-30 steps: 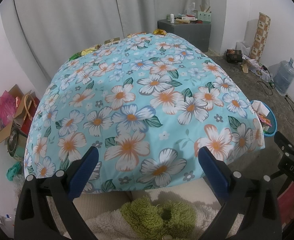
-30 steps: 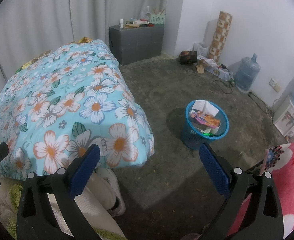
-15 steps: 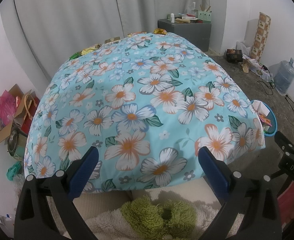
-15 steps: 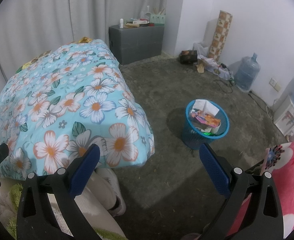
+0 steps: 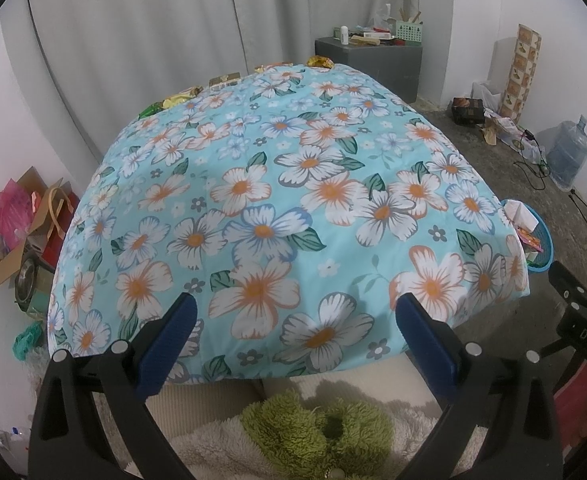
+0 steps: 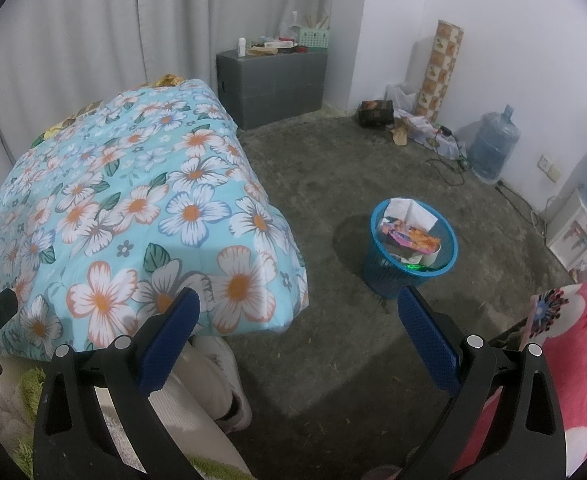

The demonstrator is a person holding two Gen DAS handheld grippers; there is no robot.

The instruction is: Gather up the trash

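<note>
Both tools were found idle at the foot of the bed. The left gripper (image 5: 293,344) sat low in the left wrist view with its blue pads spread wide and nothing between them, facing the floral quilt (image 5: 293,184). The right gripper (image 6: 297,336) was likewise released and empty, low in the right wrist view, over bare concrete floor (image 6: 373,168). The trash remaining to collect lay along the far edge of the quilt, in the upper centre of the left wrist view: a gold crumpled wrapper (image 5: 320,61), a small printed box (image 5: 224,79), a yellow wrapper (image 5: 181,98) and a green scrap (image 5: 149,110) further left. The blue bin (image 6: 413,254) stood on the floor right of centre in the right wrist view, well apart from those items and already holding paper and packets (it appeared close to full). In my judgement, the step in hand was the approach to the first piece. To do it well, the left tool should travel high over the quilt rather than drag across it, come down with its pads astride a single wrapper, and close on the wrapper's raised crumple, not on the fabric beneath. The thin foil is likely to slip, so a firm pinch near its middle is advised. Pieces should be released low over the rim, since the load already sat high.
</note>
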